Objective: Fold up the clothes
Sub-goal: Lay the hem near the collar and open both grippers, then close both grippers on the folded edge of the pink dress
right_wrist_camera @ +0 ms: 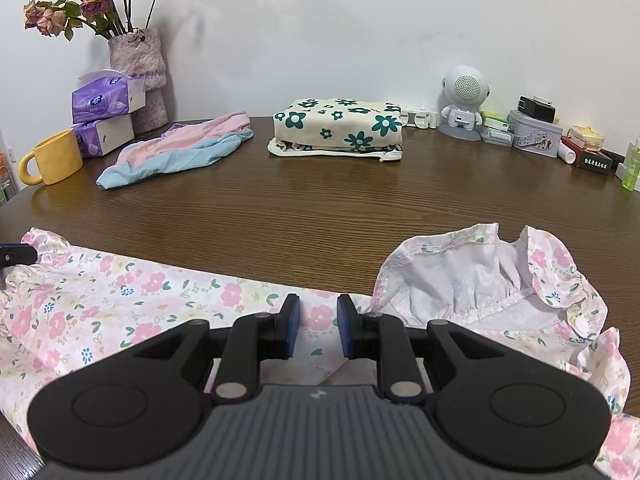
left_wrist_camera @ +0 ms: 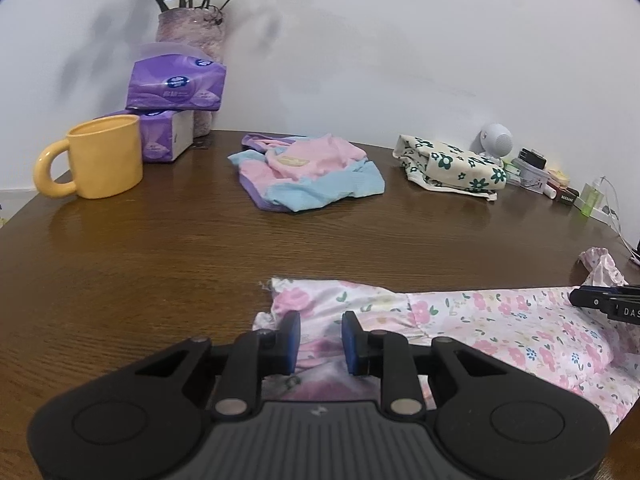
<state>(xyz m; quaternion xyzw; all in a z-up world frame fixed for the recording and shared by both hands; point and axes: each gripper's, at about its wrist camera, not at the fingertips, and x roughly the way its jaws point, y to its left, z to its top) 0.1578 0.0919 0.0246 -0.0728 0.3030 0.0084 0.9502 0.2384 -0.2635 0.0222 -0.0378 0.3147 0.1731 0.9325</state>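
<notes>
Left wrist view: left gripper [left_wrist_camera: 320,338] low center of frame, fingers [left_wrist_camera: 291,340] spread apart with a gap between the blue pads, nothing pinched; they hover over the left end of the floral garment [left_wrist_camera: 500,324], contact with cloth can't be told. Garment is white with pink flowers, lying flat across the lower right of the brown wooden counter [left_wrist_camera: 200,248]. Tip of the right gripper [left_wrist_camera: 608,304] pokes in at right edge, over the same garment. Mid frame: pink, blue and purple garment [left_wrist_camera: 308,172] bunched on the counter. Right of it a folded cream cloth with green flowers [left_wrist_camera: 452,166]. Upper left: yellow mug [left_wrist_camera: 100,156], two purple tissue packs [left_wrist_camera: 176,92] stacked, vase with flowers [left_wrist_camera: 192,28] behind them against the wall. White round speaker figure [left_wrist_camera: 496,140] and small boxes at far right

Right wrist view: right gripper [right_wrist_camera: 318,330] low center, fingers [right_wrist_camera: 291,328] released, clear gap, holding nothing, above the garment's middle [right_wrist_camera: 120,300]. Ruffled collar opening [right_wrist_camera: 480,276] lies inside-out at lower right. Left gripper's tip [right_wrist_camera: 16,256] at left edge on the garment's ruffled end. Far side: folded cream floral cloth [right_wrist_camera: 340,128] center, pink-blue garment [right_wrist_camera: 180,152] left of it, mug [right_wrist_camera: 52,158], tissue packs [right_wrist_camera: 106,98], vase [right_wrist_camera: 140,72] upper left, speaker figure [right_wrist_camera: 464,100] upper right
</notes>
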